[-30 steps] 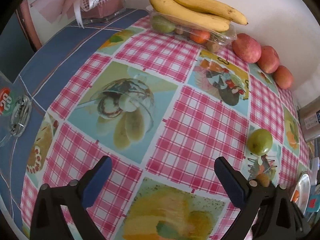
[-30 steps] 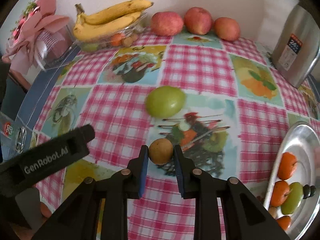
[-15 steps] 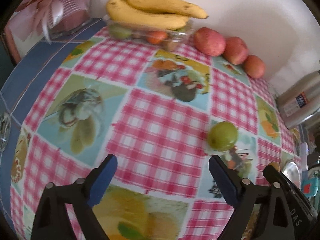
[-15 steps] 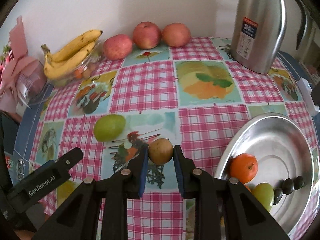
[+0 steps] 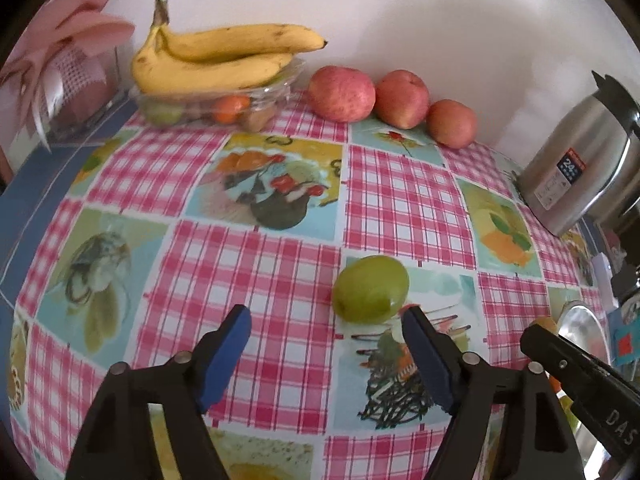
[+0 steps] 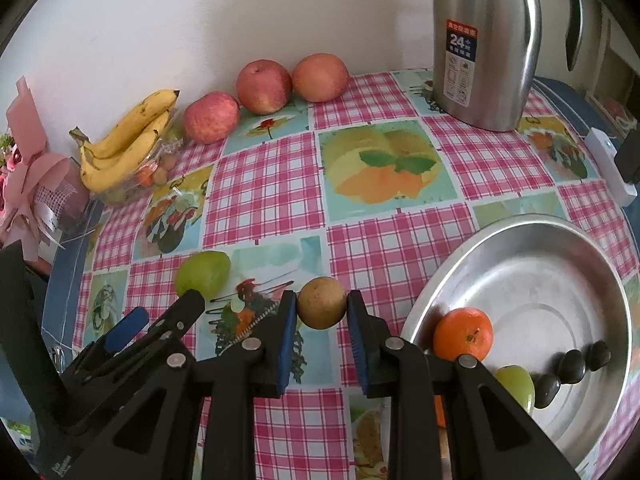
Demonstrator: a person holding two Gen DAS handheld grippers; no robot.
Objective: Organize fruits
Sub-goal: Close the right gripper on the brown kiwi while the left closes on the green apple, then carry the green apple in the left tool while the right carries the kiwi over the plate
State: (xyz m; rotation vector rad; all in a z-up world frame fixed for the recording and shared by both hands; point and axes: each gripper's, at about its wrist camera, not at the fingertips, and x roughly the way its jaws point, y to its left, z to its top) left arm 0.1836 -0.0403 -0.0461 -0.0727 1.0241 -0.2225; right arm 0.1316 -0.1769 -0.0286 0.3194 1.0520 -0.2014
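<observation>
Your right gripper (image 6: 322,312) is clenched on the small brown fruit (image 6: 321,307), held just left of the steel tray (image 6: 520,232). Your left gripper (image 5: 326,346), jaws just narrowing with nothing between them, is nearer the green fruit (image 5: 371,289), ahead and right on the counter (image 5: 256,264).

a: what is the table (image 6: 400,248) covered with?
b: a pink checked cloth with fruit pictures (image 5: 256,272).
a: what is set on it?
b: a green fruit (image 5: 370,289) near the middle; three apples (image 6: 264,86) and a banana-topped clear container (image 5: 208,108) by the wall; a steel jug (image 6: 484,44); a steel dish (image 6: 568,248) to the right.
</observation>
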